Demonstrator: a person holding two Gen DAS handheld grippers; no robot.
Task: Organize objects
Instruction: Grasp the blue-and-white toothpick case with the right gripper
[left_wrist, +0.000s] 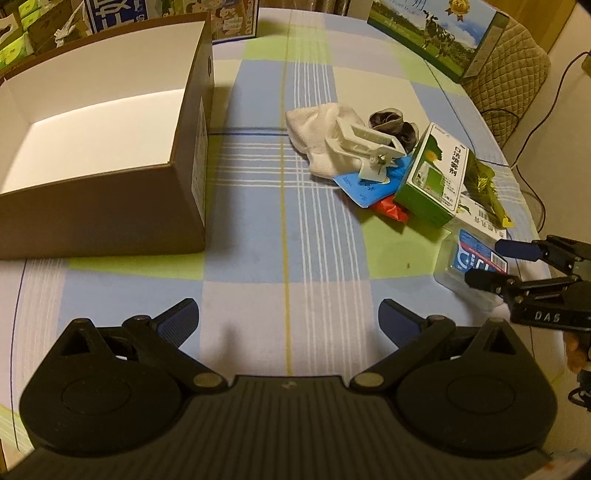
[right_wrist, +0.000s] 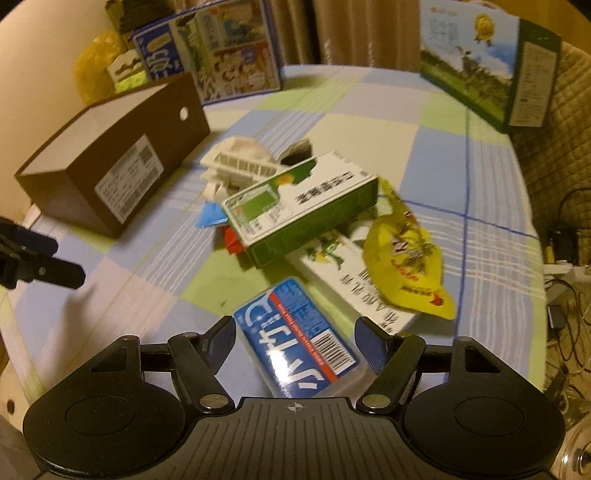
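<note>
Brown box (left_wrist: 110, 155) at 10 o'clock holding nothing, blue-labelled pack (right_wrist: 299, 339) between spread right fingers (right_wrist: 221, 338), left fingers (left_wrist: 177, 325) spread over bench (left_wrist: 258, 258)

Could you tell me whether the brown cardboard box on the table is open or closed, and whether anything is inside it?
Open and apparently empty: the brown box has no lid on, and the left wrist view shows only bare white walls and floor inside.

The right gripper (right_wrist: 294, 334) stands spread around a blue-labelled clear pack (right_wrist: 295, 332) on the checked tabletop (right_wrist: 424, 147), neither finger clearly touching it. Just beyond lie a green-and-white carton (right_wrist: 303, 210) and a yellow packet (right_wrist: 406, 258). A brown box (right_wrist: 110, 162) sits far left.
</note>
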